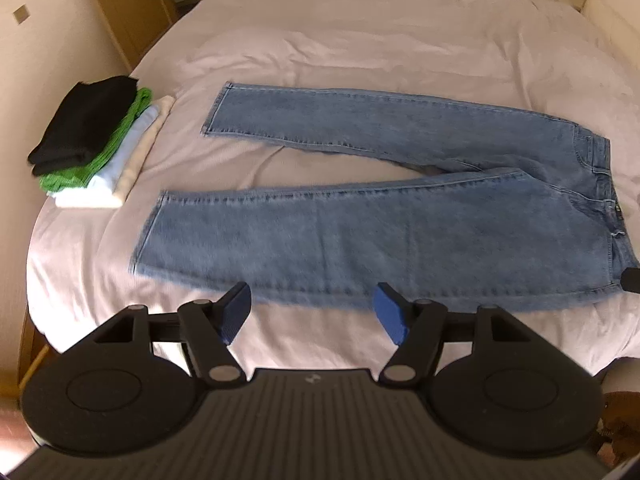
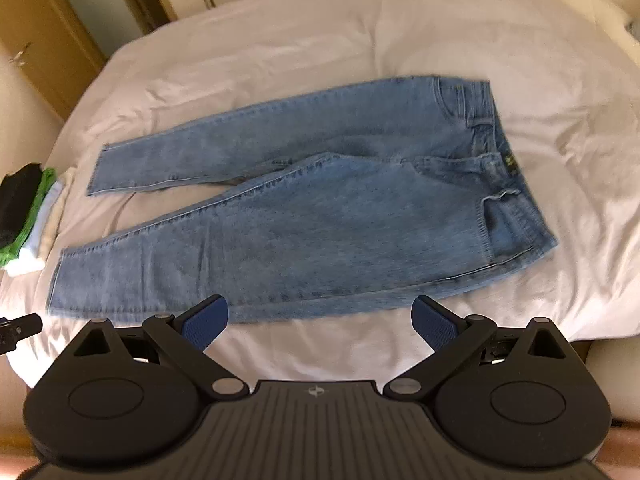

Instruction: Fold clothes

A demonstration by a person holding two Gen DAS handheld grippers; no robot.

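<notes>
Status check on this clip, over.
Left gripper and right gripper open, empty. Jeans flat, unfolded on bed. Folded stack clear of them.

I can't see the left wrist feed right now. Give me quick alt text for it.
A pair of light blue jeans lies flat and unfolded on a pale bed cover, legs spread apart toward the left, waistband at right. The left gripper hangs open over the near edge of the jeans, holding nothing. A stack of folded clothes, black on top, sits at the left.

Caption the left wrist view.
Open left gripper above jeans spread flat on bed beside folded stack.
</notes>
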